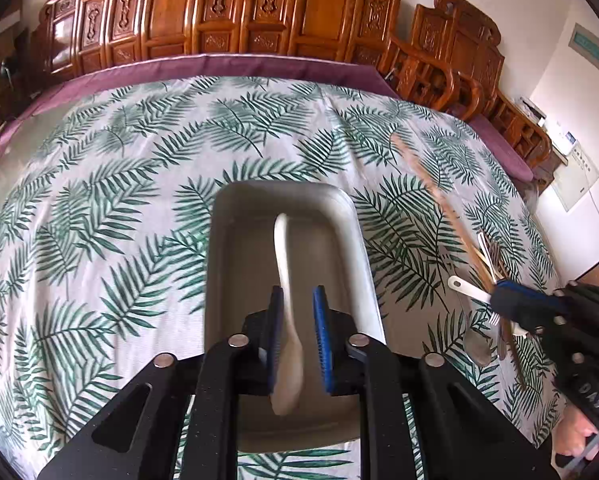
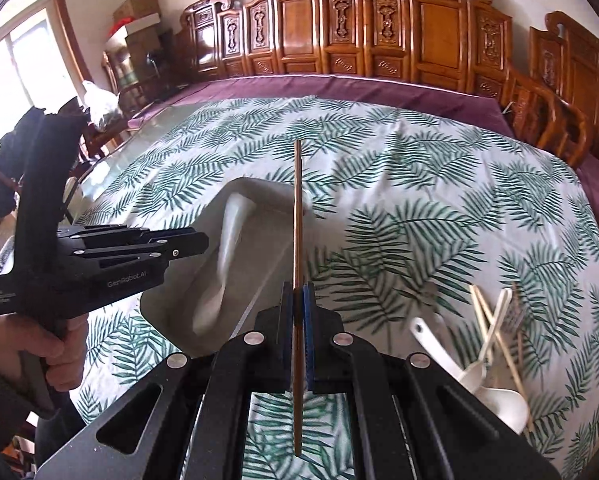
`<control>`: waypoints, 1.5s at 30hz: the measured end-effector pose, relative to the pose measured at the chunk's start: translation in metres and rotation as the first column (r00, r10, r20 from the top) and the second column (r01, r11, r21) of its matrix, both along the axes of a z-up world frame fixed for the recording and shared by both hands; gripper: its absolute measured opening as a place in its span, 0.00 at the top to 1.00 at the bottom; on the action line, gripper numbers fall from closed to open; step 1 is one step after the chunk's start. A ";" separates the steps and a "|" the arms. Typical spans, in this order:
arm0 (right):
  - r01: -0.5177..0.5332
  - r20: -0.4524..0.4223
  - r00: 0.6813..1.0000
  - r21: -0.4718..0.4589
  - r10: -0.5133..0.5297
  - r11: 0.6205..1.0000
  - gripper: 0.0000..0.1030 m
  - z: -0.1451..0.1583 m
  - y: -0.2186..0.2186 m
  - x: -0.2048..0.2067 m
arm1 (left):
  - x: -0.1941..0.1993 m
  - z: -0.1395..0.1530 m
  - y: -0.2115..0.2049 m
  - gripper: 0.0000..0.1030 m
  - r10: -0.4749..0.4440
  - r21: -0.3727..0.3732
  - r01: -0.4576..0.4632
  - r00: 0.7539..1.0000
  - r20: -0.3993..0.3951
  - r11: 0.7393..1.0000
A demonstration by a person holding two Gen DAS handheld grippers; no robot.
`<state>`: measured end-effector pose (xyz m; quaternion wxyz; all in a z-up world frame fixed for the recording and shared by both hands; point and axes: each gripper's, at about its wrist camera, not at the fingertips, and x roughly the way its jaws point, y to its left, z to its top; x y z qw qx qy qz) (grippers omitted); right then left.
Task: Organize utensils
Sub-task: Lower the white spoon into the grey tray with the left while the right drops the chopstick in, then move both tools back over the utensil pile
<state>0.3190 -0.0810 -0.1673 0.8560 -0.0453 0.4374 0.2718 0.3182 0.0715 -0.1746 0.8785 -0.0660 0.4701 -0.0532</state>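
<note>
Left wrist view. The left gripper (image 1: 296, 312) is positioned over a grey metal tray (image 1: 339, 216) resting on a leaf-patterned tablecloth (image 1: 99, 200). Its blue-padded fingers (image 1: 322, 332) stand apart, with a white spoon (image 1: 286, 280) running between them, handle pointing away along the tray floor, bowl nearest the camera. The spoon sits close to the left pad and clear of the right one; whether it is still touched cannot be determined, as the spoon is slightly blurred. To the right, the right gripper (image 1: 511, 300) is seen pinching a wooden chopstick (image 1: 431, 188) that angles up and away over the cloth. Beneath it lies a loose pile of utensils (image 1: 487, 272): white spoons, a fork, a metal spoon, further chopsticks. Carved wooden chairs (image 1: 259, 8) line the far side of the table.

Right wrist view. The right gripper (image 2: 298, 320) is pressed together on the chopstick (image 2: 297, 220), which stands vertical in frame, passing through the pads and extending beyond both ends. The tray (image 2: 171, 292) lies ahead and left, with the white spoon (image 2: 225, 256) inside, blurred. The left gripper (image 2: 195, 242) is held over the tray's near-left edge by a hand (image 2: 59, 344). The utensil pile (image 2: 487, 340) sits on the cloth to the lower right, well apart from the tray.
</note>
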 end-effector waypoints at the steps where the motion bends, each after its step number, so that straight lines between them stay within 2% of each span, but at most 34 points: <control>1: -0.005 -0.003 1.000 0.003 0.005 1.000 0.94 -0.001 0.004 0.000 | -0.002 0.003 0.003 0.84 -0.001 0.000 0.001 1.000 0.006 1.000; 14: -0.026 -0.064 0.998 0.040 0.029 0.999 0.94 -0.021 0.068 0.009 | -0.030 0.036 0.047 0.84 0.044 0.028 -0.046 0.996 0.074 0.999; 25: 0.009 -0.083 0.997 0.048 -0.005 0.999 0.94 -0.032 0.088 0.018 | -0.047 0.042 0.064 0.84 0.058 0.023 -0.060 0.995 0.084 0.998; 33: 0.025 -0.107 0.994 0.045 -0.020 0.999 0.92 -0.037 0.087 0.020 | -0.052 0.047 0.065 0.83 0.060 0.029 -0.063 0.994 0.091 0.998; 35: 0.009 -0.091 0.996 0.025 -0.007 1.000 0.92 -0.035 0.088 0.018 | -0.053 0.047 0.063 0.81 0.057 0.030 -0.060 0.994 0.093 0.998; 36: 0.005 -0.088 0.996 0.027 -0.003 1.000 0.92 -0.033 0.087 0.018 | -0.054 0.047 0.061 0.77 0.056 0.031 -0.059 0.994 0.094 0.998; 40: 0.014 -0.072 0.997 0.044 -0.011 0.999 0.92 -0.025 0.072 0.015 | -0.057 0.050 0.054 0.77 0.046 0.030 -0.050 0.994 0.102 0.998; 45: 0.044 -0.030 0.999 0.044 -0.043 0.998 0.92 -0.012 0.033 0.003 | -0.059 0.056 0.039 0.76 0.026 0.039 -0.031 0.993 0.118 0.999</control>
